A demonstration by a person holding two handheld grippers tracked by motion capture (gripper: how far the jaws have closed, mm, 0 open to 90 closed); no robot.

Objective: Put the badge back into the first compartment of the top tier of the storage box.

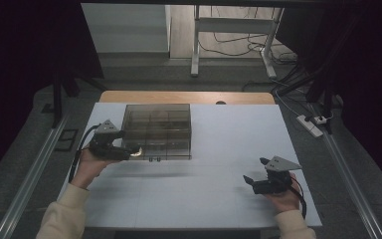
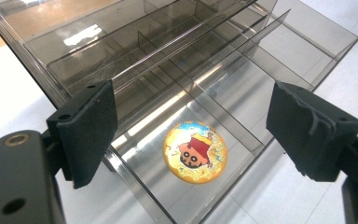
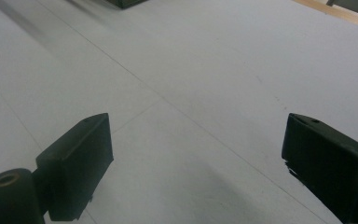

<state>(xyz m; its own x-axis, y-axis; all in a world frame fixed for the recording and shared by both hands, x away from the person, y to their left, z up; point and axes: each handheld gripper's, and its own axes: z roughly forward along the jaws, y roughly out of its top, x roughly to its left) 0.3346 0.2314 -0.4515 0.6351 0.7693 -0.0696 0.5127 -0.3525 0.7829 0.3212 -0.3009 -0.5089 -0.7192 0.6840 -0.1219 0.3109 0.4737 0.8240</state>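
A smoky clear compartment box [image 1: 129, 130] stands on the white table [image 1: 204, 199] at the left. A round yellow badge with a cartoon figure [image 2: 195, 152] lies flat in the box's near corner compartment [image 2: 168, 196]. My left gripper [image 2: 191, 109] hovers open just above that badge, its black pads [image 2: 91, 130] well apart and touching nothing. In the high view the left gripper [image 1: 133, 150] reaches over the box's near-left corner. My right gripper [image 1: 254, 169] rests low over the table at the right, open with nothing between its jaws; its own view shows the right gripper [image 3: 196, 140] over bare white surface.
The box has several other compartments [image 2: 135, 60], all without contents. A wooden strip [image 1: 186, 97] runs along the table's far edge. Beyond it are metal desk legs [image 1: 195, 45] and cables on the floor, and a power strip [image 1: 311, 125] lies at the right.
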